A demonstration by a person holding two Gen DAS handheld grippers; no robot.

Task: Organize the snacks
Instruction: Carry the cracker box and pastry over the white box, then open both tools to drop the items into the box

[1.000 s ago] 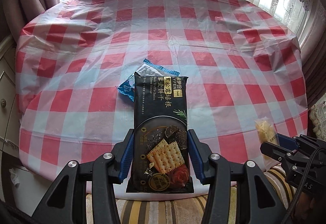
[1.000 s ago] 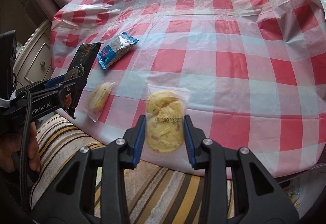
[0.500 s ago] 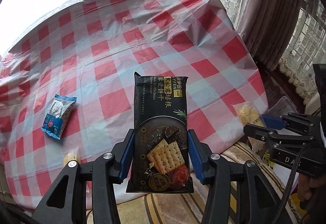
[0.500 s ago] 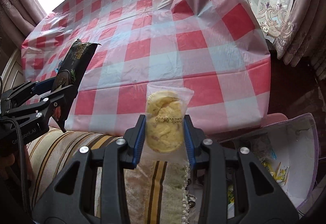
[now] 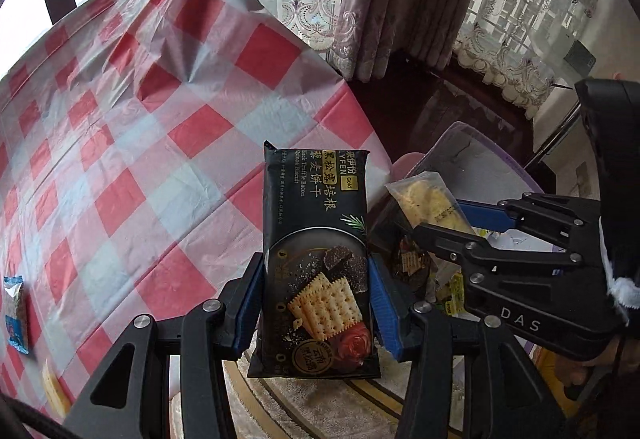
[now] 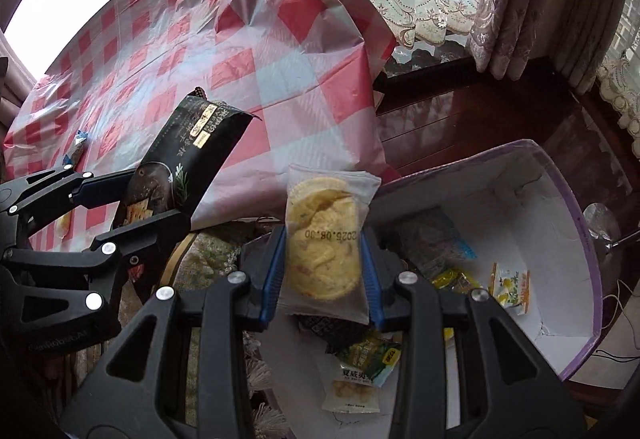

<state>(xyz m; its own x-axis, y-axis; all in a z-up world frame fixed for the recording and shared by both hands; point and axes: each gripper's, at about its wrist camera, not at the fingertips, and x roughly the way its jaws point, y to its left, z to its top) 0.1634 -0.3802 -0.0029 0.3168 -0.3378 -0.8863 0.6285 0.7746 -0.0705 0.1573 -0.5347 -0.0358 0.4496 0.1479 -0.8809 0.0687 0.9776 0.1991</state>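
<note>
1. Snacks ride in both grippers: left fingers [image 5: 376, 293] clamp a cracker pack [image 5: 316, 251]; right fingers [image 6: 370, 273] clamp a biscuit pouch [image 6: 324, 239] above the box [image 6: 576, 223].
2. Several packets already lie in the box.
3. Two packets [image 5: 14, 309] remain on the tabletop [image 5: 168, 111].

Two tongs [image 5: 316, 303] [image 6: 322, 267], one box [image 6: 576, 215], several snack packets [image 6: 508, 287]

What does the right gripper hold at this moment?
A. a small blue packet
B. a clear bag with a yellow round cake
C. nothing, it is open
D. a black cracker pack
B: in the right wrist view the right gripper is shut on the clear bag with a yellow round cake, above the box; the black cracker pack is in the left gripper.
</note>
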